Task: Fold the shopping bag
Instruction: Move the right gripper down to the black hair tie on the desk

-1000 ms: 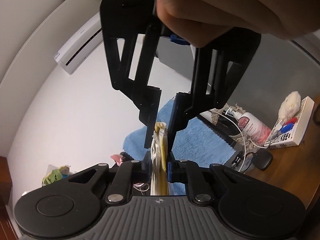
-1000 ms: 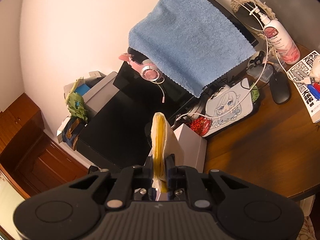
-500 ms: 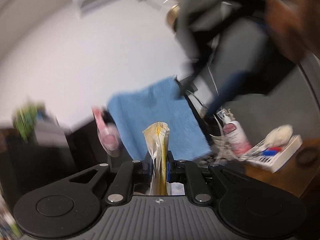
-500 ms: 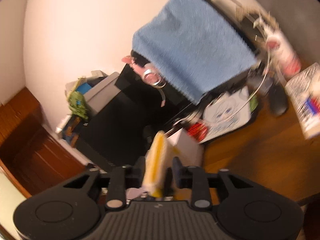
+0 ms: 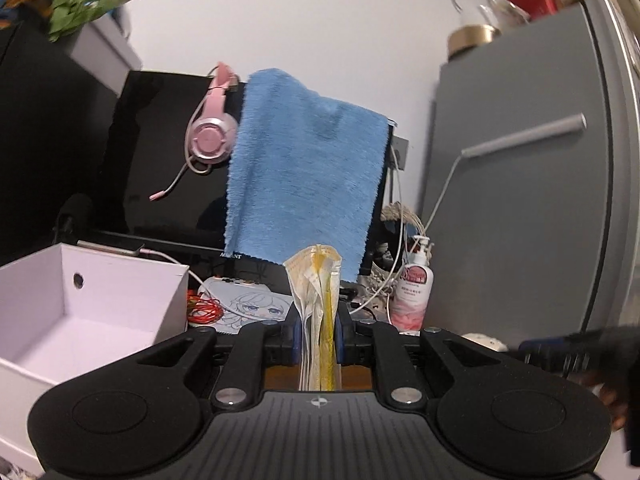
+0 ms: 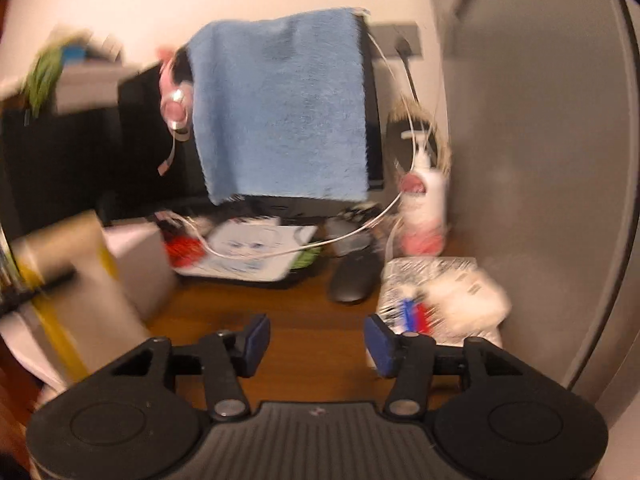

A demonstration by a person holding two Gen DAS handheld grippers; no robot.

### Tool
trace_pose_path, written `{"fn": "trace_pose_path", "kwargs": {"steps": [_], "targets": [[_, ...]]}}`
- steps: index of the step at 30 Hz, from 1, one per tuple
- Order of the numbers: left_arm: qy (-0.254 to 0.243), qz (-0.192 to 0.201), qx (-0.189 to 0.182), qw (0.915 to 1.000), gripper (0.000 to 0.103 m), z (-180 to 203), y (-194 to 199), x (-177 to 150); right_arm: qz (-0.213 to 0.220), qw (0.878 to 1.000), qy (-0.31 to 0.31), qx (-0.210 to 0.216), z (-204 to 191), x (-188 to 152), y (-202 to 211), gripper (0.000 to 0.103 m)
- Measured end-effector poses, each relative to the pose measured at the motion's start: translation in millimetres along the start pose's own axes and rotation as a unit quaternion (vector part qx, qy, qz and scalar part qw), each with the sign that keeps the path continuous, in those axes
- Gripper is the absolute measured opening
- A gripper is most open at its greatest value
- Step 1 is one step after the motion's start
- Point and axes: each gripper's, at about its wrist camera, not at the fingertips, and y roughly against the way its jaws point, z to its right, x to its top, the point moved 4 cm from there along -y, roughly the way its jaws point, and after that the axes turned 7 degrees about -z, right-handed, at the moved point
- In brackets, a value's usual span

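The shopping bag point(image 5: 316, 304) is a cream and yellow plastic bag, folded into a narrow upright wad. My left gripper point(image 5: 317, 330) is shut on it, its blue pads pressing both sides. In the right wrist view the bag point(image 6: 76, 312) appears blurred at the far left, hanging as a tan sheet with a yellow stripe. My right gripper point(image 6: 316, 340) stands open over the brown desk point(image 6: 304, 320), nothing between its blue pads, well to the right of the bag.
A white open box point(image 5: 80, 304) stands left. A blue towel point(image 5: 304, 168) drapes over a black monitor with pink headphones point(image 5: 210, 136). A lotion bottle point(image 5: 412, 296), black mouse point(image 6: 354, 276), book point(image 6: 436, 292) and grey fridge point(image 5: 520, 200) crowd the right.
My right gripper let go of the bag, opened and swung right over the desk. My left gripper kept its grip and tilted down from the wall toward the desk.
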Motion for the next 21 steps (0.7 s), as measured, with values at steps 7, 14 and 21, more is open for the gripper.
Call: {"fn": "trace_pose_path", "kwargs": {"steps": [7,14,21], "targets": [[0.032,0.015,-0.002,0.9994,0.012,-16,13,4,-0.011,0.998,0.019,0.064,24,-26,-13,0.067],[0.046,0.033,0.006,0.9984,0.012,-22,22,5,-0.014,0.997,-0.04,0.066,54,-35,-14,0.057],[0.055,0.034,0.006,0.9979,0.012,-23,21,2,-0.057,0.995,-0.053,0.06,64,-38,-21,0.046]]}}
